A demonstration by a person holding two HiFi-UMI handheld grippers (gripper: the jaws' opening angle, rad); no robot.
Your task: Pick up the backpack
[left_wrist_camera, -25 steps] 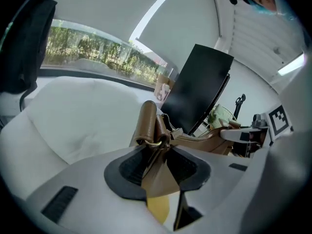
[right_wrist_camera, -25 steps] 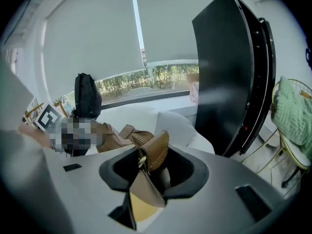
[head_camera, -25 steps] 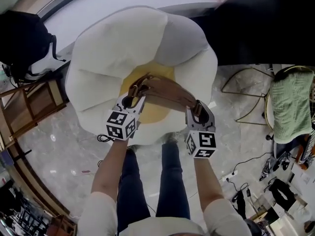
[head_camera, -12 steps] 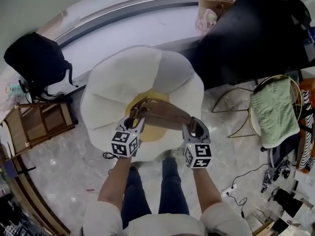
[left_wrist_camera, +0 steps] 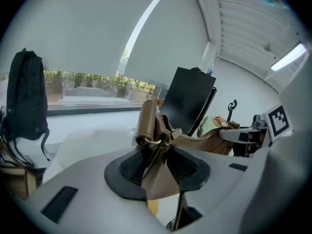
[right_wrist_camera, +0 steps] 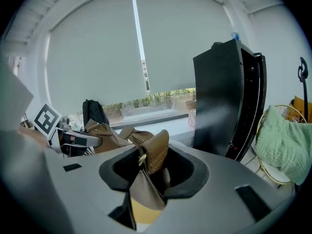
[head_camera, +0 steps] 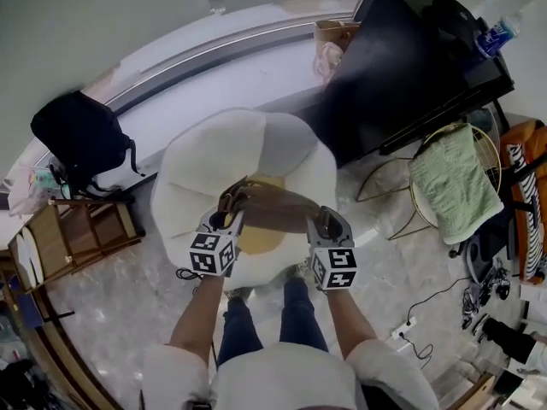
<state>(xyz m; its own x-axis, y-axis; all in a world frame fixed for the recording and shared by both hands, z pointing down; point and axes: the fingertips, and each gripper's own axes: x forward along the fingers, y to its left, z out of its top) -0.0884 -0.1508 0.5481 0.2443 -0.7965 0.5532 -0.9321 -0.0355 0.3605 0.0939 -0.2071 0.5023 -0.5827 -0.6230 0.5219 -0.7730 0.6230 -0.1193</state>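
Observation:
A brown leather backpack (head_camera: 273, 203) hangs between my two grippers, above the yellow centre of a white flower-shaped cushion (head_camera: 205, 165). My left gripper (head_camera: 224, 217) is shut on a brown strap (left_wrist_camera: 146, 123) at the bag's left end, with the strap's metal ring just past the pads. My right gripper (head_camera: 323, 222) is shut on a stitched brown strap tab (right_wrist_camera: 155, 152) at the bag's right end. In the left gripper view the bag's body (left_wrist_camera: 204, 143) stretches toward the right gripper (left_wrist_camera: 253, 133). In the right gripper view the body (right_wrist_camera: 114, 138) runs toward the left gripper (right_wrist_camera: 73, 139).
A black backpack (head_camera: 81, 135) rests by the window ledge at the left, with a wooden stool (head_camera: 60, 242) below it. A tall black cabinet (head_camera: 410, 67) stands at the back right. A wire stand with a green towel (head_camera: 457, 182) and floor cables (head_camera: 419, 314) lie to the right.
Both grippers have risen together with the brown backpack. The bag now hangs higher above the cushion, which looks smaller and farther below. Both grips are unchanged.

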